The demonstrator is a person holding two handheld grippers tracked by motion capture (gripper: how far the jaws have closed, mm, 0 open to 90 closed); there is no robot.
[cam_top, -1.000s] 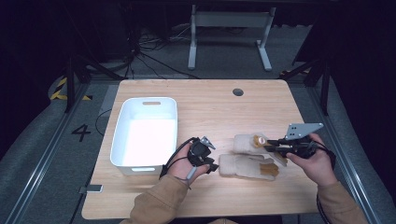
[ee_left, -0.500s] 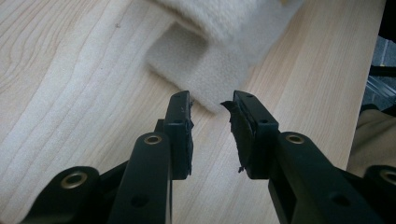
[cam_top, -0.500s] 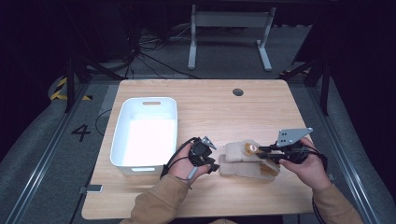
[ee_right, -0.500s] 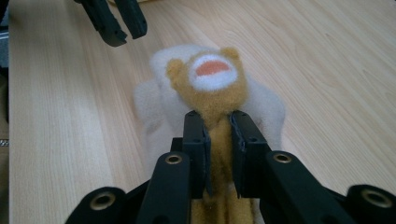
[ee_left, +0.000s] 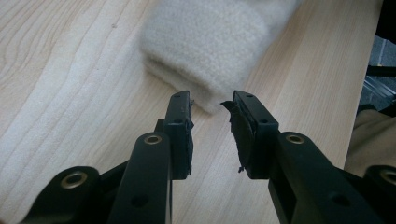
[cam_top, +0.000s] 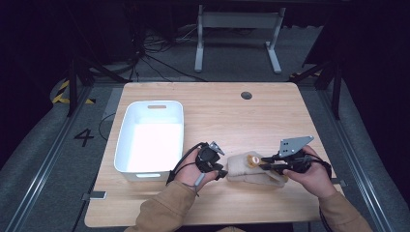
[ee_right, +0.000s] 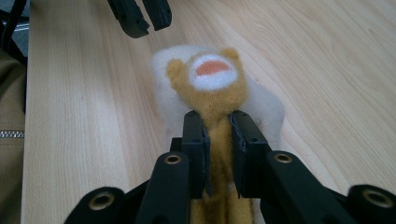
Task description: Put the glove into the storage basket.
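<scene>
A cream fleece piece lies on the table's front part, with a tan plush bear face on top of it. In the right gripper view my right gripper is shut on the tan plush strip just below the bear face, over the cream fleece. In the high view that gripper comes in from the right. My left gripper stands open, nothing between its jaws, just short of the fleece's left end. It sits left of the fleece and shows far off in the right gripper view.
A white plastic bin stands on the left half of the wooden table, close to my left hand. A round cable hole is near the far edge. Tan sleeves come in over the front edge.
My right gripper has moved left and toward the front edge, carrying the tan bear part over the cream fleece, which now looks more bunched. The left gripper has barely moved.
</scene>
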